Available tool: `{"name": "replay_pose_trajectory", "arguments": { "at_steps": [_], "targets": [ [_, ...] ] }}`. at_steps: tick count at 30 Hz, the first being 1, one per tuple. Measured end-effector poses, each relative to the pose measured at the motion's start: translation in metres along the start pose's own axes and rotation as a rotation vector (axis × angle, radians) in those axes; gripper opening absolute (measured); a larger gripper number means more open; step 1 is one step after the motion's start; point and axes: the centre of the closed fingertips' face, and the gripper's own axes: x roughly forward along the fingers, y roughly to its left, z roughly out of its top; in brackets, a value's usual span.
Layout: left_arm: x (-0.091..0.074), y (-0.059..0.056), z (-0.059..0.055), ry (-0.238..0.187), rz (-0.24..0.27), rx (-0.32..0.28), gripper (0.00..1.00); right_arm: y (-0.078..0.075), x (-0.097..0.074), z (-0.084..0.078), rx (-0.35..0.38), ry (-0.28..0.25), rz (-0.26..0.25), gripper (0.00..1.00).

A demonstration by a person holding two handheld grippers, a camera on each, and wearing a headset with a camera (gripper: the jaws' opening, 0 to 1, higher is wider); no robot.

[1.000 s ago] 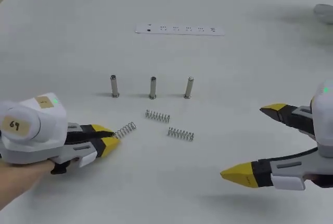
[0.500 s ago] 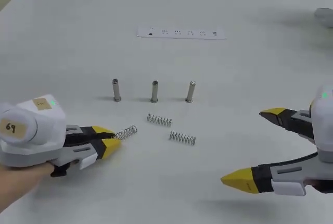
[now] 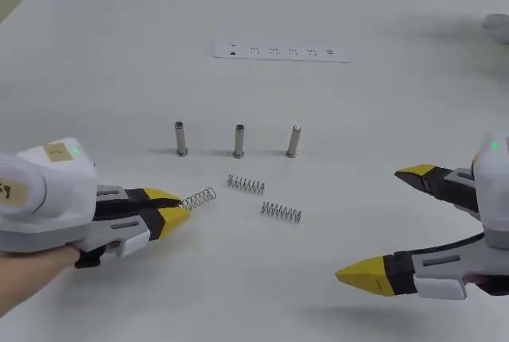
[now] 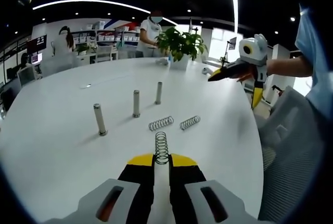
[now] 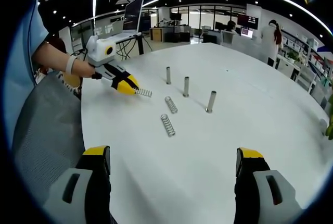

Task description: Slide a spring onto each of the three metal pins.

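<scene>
Three upright metal pins stand in a row on the white table. My left gripper is shut on one end of a spring, which points out toward the left pin. In the left gripper view that spring sticks out between the yellow tips, short of the pins. Two loose springs lie in front of the pins. My right gripper hovers wide open at the right, holding nothing; its own view has the pins ahead.
A white power strip lies flat behind the pins. A pale object sits at the far right edge. A potted plant stands on the far end of the table, with people beyond. A grey chair is beside the table.
The head camera has shifted a little. The left gripper, still holding the spring, has edged slightly closer to the pins. The right gripper stays open in much the same place.
</scene>
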Motion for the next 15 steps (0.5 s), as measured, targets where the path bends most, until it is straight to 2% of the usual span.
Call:
{"name": "replay_pose_trajectory", "arguments": {
  "at_steps": [15],
  "targets": [
    [-0.006,-0.02,0.031,-0.059,-0.077,0.046,0.02,0.012,0.005,0.024,0.079,-0.095,0.051,0.96]
  ]
}}
